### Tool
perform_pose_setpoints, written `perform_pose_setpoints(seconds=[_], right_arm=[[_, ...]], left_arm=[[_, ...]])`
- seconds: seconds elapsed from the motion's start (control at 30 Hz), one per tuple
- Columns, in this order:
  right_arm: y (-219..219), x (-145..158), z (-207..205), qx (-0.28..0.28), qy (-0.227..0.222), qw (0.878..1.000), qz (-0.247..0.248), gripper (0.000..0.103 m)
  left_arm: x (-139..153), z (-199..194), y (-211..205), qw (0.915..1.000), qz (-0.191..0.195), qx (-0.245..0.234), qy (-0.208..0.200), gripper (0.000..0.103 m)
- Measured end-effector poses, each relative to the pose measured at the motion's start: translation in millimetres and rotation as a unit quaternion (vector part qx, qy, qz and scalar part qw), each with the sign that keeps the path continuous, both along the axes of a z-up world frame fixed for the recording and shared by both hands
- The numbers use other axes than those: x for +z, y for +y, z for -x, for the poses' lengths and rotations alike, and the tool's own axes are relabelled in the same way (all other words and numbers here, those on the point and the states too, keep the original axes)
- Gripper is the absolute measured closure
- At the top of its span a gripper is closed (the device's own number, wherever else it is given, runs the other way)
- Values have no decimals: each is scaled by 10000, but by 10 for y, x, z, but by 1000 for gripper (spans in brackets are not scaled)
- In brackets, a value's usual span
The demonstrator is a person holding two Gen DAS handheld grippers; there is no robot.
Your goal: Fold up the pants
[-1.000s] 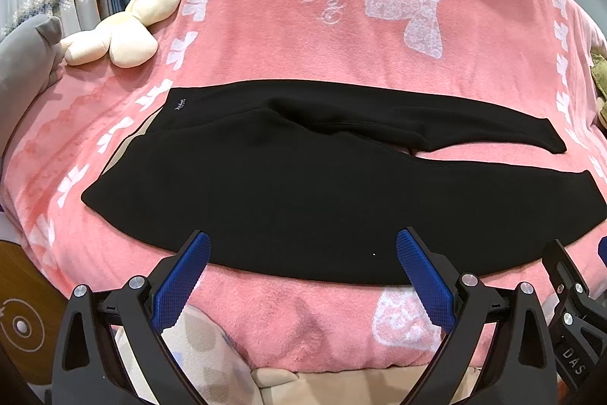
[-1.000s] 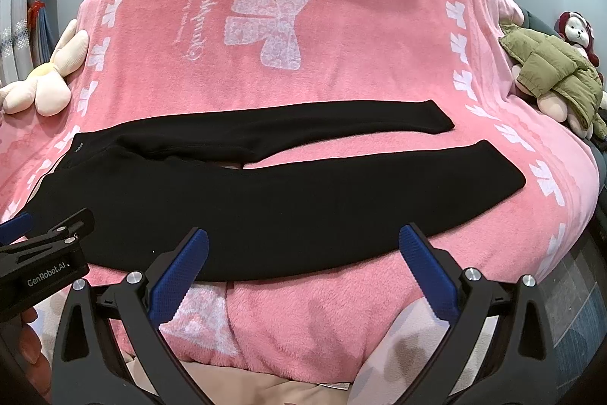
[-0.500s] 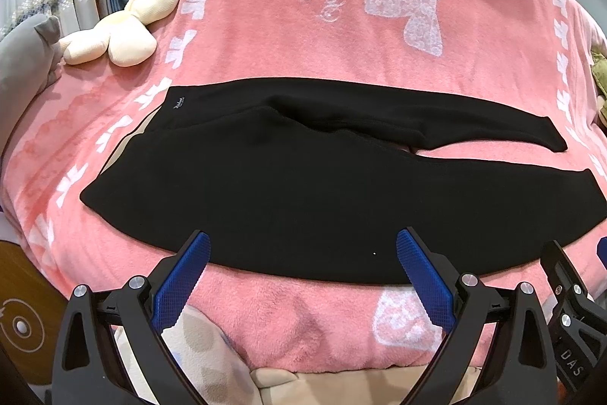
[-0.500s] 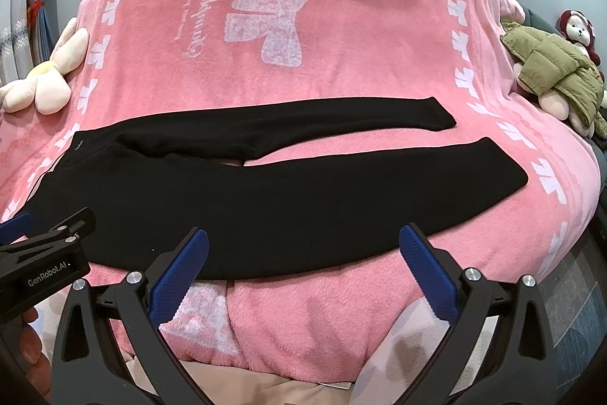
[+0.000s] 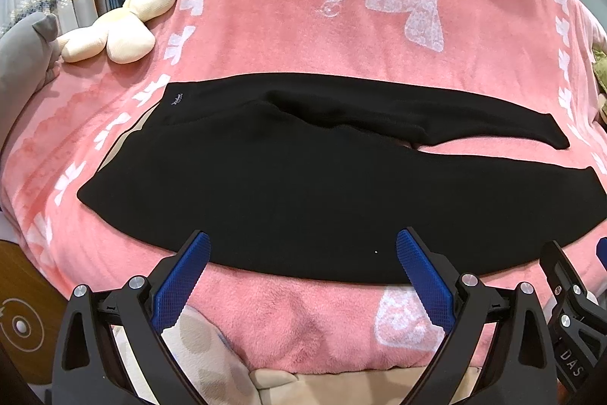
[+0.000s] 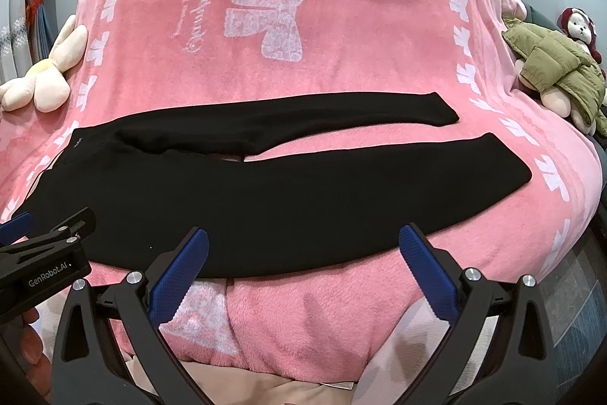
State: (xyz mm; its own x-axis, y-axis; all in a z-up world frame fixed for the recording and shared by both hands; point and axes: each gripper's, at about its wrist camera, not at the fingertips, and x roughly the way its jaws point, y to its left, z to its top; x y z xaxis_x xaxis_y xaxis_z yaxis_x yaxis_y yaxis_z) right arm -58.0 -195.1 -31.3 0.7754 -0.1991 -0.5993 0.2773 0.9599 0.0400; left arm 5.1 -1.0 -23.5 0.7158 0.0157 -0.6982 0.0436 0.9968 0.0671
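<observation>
Pink bow-print blanket (image 5: 265,25), black pants (image 5: 303,185) flat just ahead of both claws, long axis crosswise, waistband left, legs right, left gripper (image 5: 301,274) spread wide, right gripper (image 6: 303,272) spread wide, bare blanket beyond

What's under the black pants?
The black pants lie spread flat on a pink blanket with white bows. What the blanket looks like right beneath them is covered, so it can't be seen.
</observation>
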Motion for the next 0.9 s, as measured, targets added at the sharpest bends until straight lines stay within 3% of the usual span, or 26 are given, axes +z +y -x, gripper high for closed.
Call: perform_pose_setpoints(seconds=[0.3, 0.43, 0.57, 0.8, 0.9], right_arm=[[-285, -101, -185, 151, 176, 9996, -176, 5], [-793, -83, -455, 44, 317, 9989, -331, 5], [-1502, 22, -899, -119, 276, 9984, -477, 5], [-2641, 29, -1972, -186, 165, 9970, -738, 11], [-3069, -67, -2488, -276, 304, 9964, -743, 12]], left_arm=[[-55, -106, 27, 10000, 55, -35, 52, 7], [-70, -241, 90, 10000, -38, -35, 21, 7], [-57, -492, 252, 9999, 154, -70, 36, 6], [66, -1419, 931, 9944, 1043, 175, 25, 6], [126, -2015, 1296, 9949, 833, 551, -147, 6]])
